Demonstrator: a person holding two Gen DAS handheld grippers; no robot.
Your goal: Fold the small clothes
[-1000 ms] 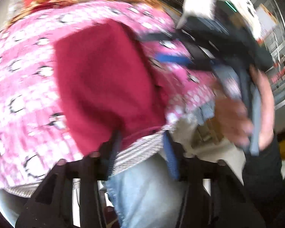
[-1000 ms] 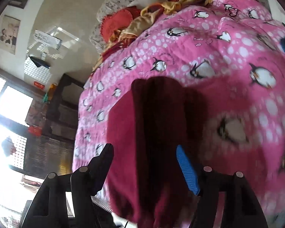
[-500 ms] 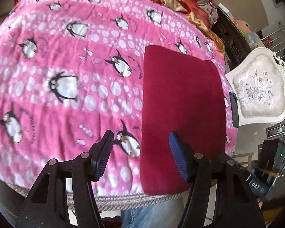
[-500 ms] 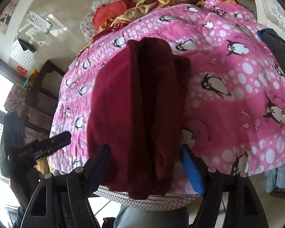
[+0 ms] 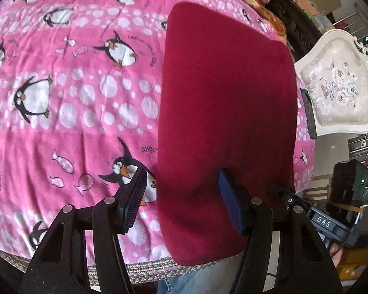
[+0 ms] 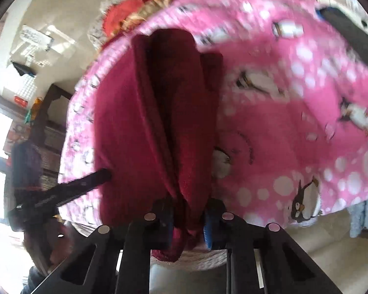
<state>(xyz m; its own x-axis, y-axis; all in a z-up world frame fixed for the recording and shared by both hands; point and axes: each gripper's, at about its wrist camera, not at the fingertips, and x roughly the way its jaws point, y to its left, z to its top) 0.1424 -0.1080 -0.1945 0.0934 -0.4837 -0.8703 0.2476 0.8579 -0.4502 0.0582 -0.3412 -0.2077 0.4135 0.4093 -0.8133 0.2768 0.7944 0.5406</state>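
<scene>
The dark red garment (image 5: 225, 112) lies flat near the edge of the pink penguin blanket (image 5: 68, 93), where the right gripper (image 6: 187, 223) is closing on its bunched near hem while the left gripper (image 5: 181, 196) straddles its left edge with jaws apart, presumably ready to lift a fold.

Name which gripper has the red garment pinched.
The right gripper: its jaws are closing on the bunched red garment. The left gripper is open.

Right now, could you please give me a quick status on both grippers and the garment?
Right gripper closing on the dark red garment's near edge. Left gripper open over its other side. Nothing in the way on the penguin blanket.
</scene>
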